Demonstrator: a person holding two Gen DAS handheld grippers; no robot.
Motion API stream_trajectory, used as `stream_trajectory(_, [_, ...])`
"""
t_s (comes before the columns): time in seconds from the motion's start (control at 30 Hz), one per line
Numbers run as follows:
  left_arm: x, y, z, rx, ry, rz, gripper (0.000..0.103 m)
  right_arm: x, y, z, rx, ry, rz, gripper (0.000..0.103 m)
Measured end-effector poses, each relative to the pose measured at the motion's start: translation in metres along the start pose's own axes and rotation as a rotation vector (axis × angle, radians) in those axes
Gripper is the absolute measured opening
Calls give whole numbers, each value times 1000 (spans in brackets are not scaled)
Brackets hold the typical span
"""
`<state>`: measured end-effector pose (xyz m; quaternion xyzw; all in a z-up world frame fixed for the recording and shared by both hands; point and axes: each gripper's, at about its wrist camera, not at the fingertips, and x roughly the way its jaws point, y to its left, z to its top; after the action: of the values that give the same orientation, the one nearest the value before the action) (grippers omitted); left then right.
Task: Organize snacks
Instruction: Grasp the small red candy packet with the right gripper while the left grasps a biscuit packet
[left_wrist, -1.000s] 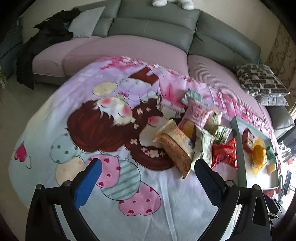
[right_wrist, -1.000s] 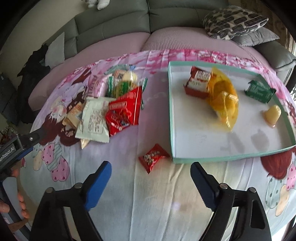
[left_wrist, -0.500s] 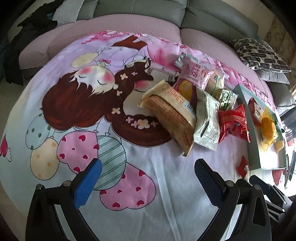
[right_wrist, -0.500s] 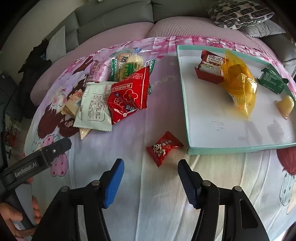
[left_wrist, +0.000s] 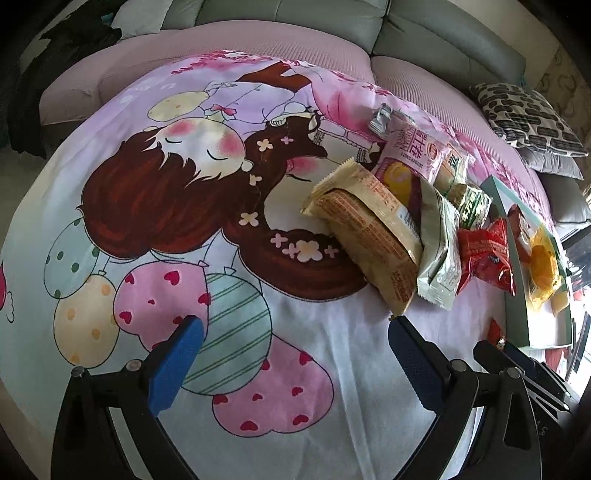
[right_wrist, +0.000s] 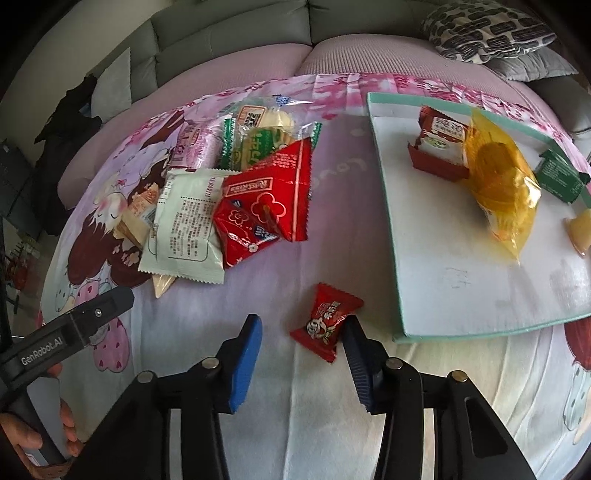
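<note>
We logged a cartoon-printed cloth spread over a pink round cushion, with a grey sofa behind it.

Item one: a small red twist-wrapped candy lay on the cloth just beside the near corner of a shallow white tray with a teal rim. Our right gripper pointed down at it, jaws closing; the candy sat between the blue-padded fingers, its right end against the right finger and clear of the left, so we recorded no grip.

Item two: a heap of packets lay on the cloth left of the tray, a red triangular foil packet on top, a pale green-white sachet beside it, and a tan biscuit packet at the far edge.

Item three: inside the tray we counted a red-and-white carton, a yellow clear bag, a dark green sachet and a small yellow jelly cup.

Our left gripper hung over bare cloth, jaws wide apart with nothing between them.
</note>
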<state>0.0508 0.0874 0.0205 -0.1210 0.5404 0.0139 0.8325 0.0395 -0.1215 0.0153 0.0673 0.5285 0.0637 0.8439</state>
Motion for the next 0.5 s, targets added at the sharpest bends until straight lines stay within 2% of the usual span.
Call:
stream_trajectory(0.13, [-1, 4, 5, -15, -11, -21, 100, 6, 5, 5, -20, -5, -15, 33])
stream_trajectory(0.5, [-5, -8, 40, -69, -76, -103, 100, 14, 8, 9, -37, -1, -21, 32])
